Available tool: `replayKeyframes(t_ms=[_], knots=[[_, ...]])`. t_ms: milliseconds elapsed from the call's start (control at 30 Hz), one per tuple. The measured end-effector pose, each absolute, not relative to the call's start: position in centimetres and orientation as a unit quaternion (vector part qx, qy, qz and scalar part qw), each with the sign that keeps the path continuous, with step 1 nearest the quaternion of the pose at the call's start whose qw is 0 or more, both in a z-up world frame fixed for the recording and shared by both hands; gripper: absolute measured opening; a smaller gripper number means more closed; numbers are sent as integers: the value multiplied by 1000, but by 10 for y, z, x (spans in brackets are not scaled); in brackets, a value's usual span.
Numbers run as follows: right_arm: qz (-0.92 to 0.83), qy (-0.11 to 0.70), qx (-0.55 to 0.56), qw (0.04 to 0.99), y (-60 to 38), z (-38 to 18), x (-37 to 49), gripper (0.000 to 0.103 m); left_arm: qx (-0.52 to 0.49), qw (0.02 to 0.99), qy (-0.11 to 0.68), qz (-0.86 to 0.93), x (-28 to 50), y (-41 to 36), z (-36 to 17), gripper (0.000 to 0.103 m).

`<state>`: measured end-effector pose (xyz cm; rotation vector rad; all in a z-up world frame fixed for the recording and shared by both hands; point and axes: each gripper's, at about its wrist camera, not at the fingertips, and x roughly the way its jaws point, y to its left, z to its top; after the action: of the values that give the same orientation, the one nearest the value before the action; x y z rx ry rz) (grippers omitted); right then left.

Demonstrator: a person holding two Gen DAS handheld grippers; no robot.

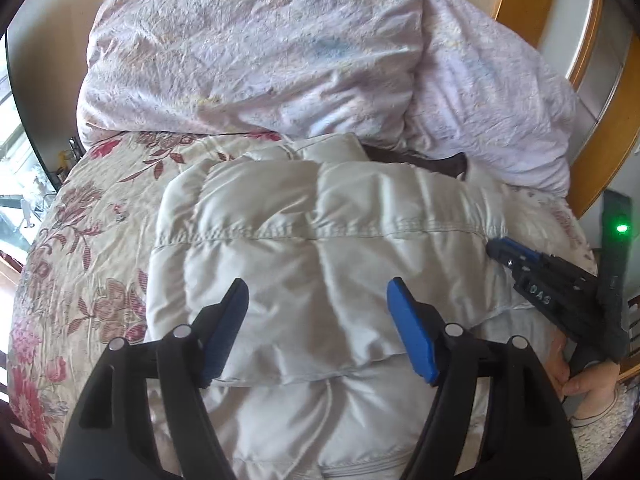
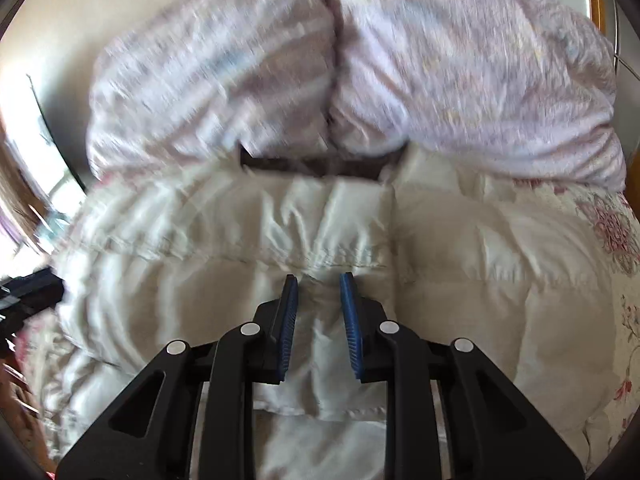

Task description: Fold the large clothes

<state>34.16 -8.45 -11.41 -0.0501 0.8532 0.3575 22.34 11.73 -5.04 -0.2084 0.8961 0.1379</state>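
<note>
A white quilted puffer jacket (image 1: 320, 240) lies partly folded on a floral bedsheet; it also fills the right wrist view (image 2: 320, 232). My left gripper (image 1: 318, 292) is wide open just above the jacket's folded upper layer, holding nothing. My right gripper (image 2: 319, 286) has its blue pads a narrow gap apart with a pinched ridge of jacket fabric between them, just below a stitched seam. The right gripper also shows in the left wrist view (image 1: 500, 250) at the jacket's right edge. The right wrist view is motion-blurred.
A crumpled lilac duvet (image 1: 260, 48) is piled behind the jacket, also in the right wrist view (image 2: 440, 60). The floral sheet (image 1: 80, 240) spreads to the left. A wooden frame (image 1: 596, 160) stands at right. A dark garment edge (image 2: 312, 166) lies between jacket and duvet.
</note>
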Motion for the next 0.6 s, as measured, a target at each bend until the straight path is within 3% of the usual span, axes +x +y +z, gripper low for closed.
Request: replayKeyframes(t_ms=[200,600], knots=[[167,460,38,871,-107,-136,355,20,-74,896,430,76,227,112,-57,76],[194,465,85,859,-125,-143,356,16,-31,897,428,102,214,113,-60,79]])
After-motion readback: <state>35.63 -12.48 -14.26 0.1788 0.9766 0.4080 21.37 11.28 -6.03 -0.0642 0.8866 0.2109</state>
